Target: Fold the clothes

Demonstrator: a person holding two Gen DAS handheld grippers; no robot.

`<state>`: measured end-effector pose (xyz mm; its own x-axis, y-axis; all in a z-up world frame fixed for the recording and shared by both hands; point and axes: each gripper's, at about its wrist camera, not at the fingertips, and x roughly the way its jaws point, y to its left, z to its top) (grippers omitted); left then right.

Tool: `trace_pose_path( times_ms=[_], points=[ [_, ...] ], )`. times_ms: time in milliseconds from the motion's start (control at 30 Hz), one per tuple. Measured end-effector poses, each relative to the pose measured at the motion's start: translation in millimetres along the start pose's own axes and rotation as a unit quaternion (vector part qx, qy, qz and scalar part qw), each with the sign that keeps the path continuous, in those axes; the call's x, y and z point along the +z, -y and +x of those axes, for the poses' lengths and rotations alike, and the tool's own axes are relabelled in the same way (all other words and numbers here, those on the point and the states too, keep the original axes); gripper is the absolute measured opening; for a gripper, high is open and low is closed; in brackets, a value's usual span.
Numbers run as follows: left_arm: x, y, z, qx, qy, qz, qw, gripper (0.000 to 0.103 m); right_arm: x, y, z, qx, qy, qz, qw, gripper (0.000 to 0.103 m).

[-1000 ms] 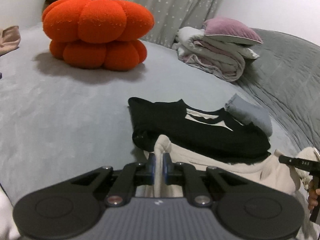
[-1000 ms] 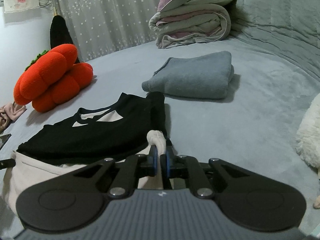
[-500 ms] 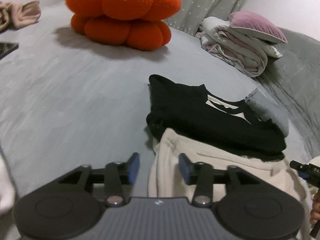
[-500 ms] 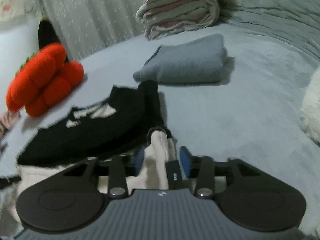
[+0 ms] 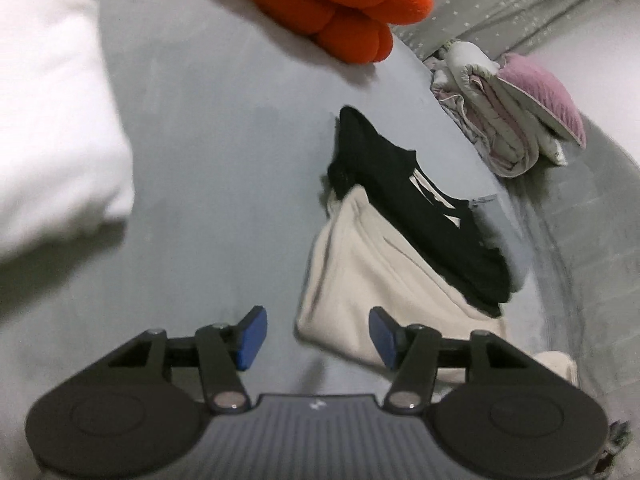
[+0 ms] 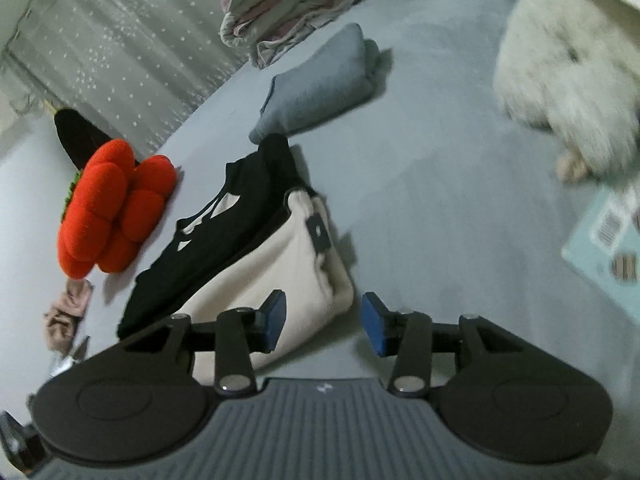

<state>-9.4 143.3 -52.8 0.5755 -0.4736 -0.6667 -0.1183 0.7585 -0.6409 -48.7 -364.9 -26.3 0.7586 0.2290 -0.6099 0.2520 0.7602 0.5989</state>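
Cream garment (image 5: 360, 280): folded, lying on the grey bedspread (image 5: 208, 168), its far edge tucked under the folded black top (image 5: 404, 200).
Long axis: runs left to right between the two tools.
Left gripper (image 5: 314, 336): jaws wide, empty, above the garment's left end.
Right gripper (image 6: 324, 322): jaws wide, empty, by its right end; which is nearer is unclear in the blur.
Beyond: folded grey sweater (image 6: 320, 84), orange pumpkin cushion (image 5: 340, 4).

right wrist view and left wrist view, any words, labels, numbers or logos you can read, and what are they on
Nothing can be read as text.
Dark tag on the cream garment: pale marks, too small and blurred to read.
Pale blue packet at the right edge: a barcode and print, too blurred to read.
Small white logo mark, not letters, on the grey body behind each pair of tongs.
Black top: pale shapes only, no legible words.
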Motion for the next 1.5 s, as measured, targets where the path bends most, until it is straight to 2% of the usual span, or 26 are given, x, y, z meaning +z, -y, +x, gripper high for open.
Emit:
trace_pose_path(
  times_ms=[100, 200, 333, 367, 433, 467, 533, 600, 667, 733, 767, 833, 900, 1033, 1100, 1167, 1233, 1367, 1500],
  points=[
    [-12, -2, 8, -0.02, -0.011, -0.029, 0.9993, 0.058, -7, 3, 6, 0.016, -0.003, 0.029, 0.999, 0.046],
    [-25, -2, 20, -0.036, -0.002, -0.063, 0.9974, 0.057, -15, 5, 16, 0.033, -0.004, 0.057, 0.998, 0.046],
    [-39, 0, 30, -0.04, 0.066, -0.104, 0.9916, 0.053, -25, 7, 29, 0.055, -0.005, 0.093, 0.994, 0.046],
    [-42, 1, 32, -0.039, 0.084, -0.114, 0.9892, 0.05, -27, 8, 32, 0.061, -0.006, 0.102, 0.993, 0.046],
    [-47, 5, 39, -0.024, 0.115, -0.12, 0.9858, 0.033, -27, 8, 38, 0.067, 0.016, 0.113, 0.991, 0.042],
    [-48, 6, 42, -0.013, 0.123, -0.115, 0.9856, 0.01, -27, 8, 38, 0.066, 0.025, 0.117, 0.991, 0.039],
    [-50, 14, 47, 0.019, 0.137, -0.089, 0.9864, 0.006, -24, 5, 40, 0.057, 0.038, 0.109, 0.992, 0.009],
    [-51, 24, 32, 0.046, 0.179, -0.055, 0.9813, 0.006, -22, 2, 30, 0.039, 0.062, 0.086, 0.994, 0.008],
    [-49, 31, 15, 0.043, 0.208, -0.025, 0.9768, 0.006, -20, -1, 10, 0.034, 0.096, 0.072, 0.992, 0.007],
    [-43, 30, 15, 0.049, 0.192, -0.013, 0.9802, 0.006, -17, -2, -2, 0.019, 0.105, 0.051, 0.993, 0.006],
    [-40, 26, 22, 0.061, 0.175, -0.012, 0.9827, 0.006, -16, 0, 1, 0.005, 0.092, 0.04, 0.995, 0.006],
    [-42, 19, 40, 0.084, 0.142, -0.009, 0.9863, 0.007, -21, 11, 19, -0.028, 0.045, 0.049, 0.997, 0.005],
    [-45, 26, 40, 0.089, 0.149, 0.032, 0.9842, 0.009, -23, 7, 19, -0.035, 0.045, 0.026, 0.998, 0.005],
    [-34, 34, 35, 0.089, 0.125, 0.058, 0.9865, 0.026, -24, -1, 14, -0.046, 0.037, -0.018, 0.998, 0.015],
    [-28, 39, 30, 0.106, 0.132, 0.083, 0.9821, 0.048, -22, -2, 8, -0.049, 0.033, -0.025, 0.998, 0.025],
    [-24, 44, 25, 0.119, 0.142, 0.116, 0.9758, 0.053, -20, -7, 2, -0.062, 0.042, -0.036, 0.997, 0.032],
    [-19, 47, 24, 0.12, 0.136, 0.14, 0.9734, 0.059, -19, -14, -1, -0.076, 0.056, -0.051, 0.994, 0.038],
    [-8, 50, 33, 0.107, 0.101, 0.151, 0.9775, 0.064, -6, -38, 13, -0.072, 0.059, -0.096, 0.991, 0.041],
    [-3, 61, 44, 0.103, 0.084, 0.17, 0.9765, 0.068, 6, -66, 36, -0.062, 0.053, -0.146, 0.986, 0.046]
  ],
)
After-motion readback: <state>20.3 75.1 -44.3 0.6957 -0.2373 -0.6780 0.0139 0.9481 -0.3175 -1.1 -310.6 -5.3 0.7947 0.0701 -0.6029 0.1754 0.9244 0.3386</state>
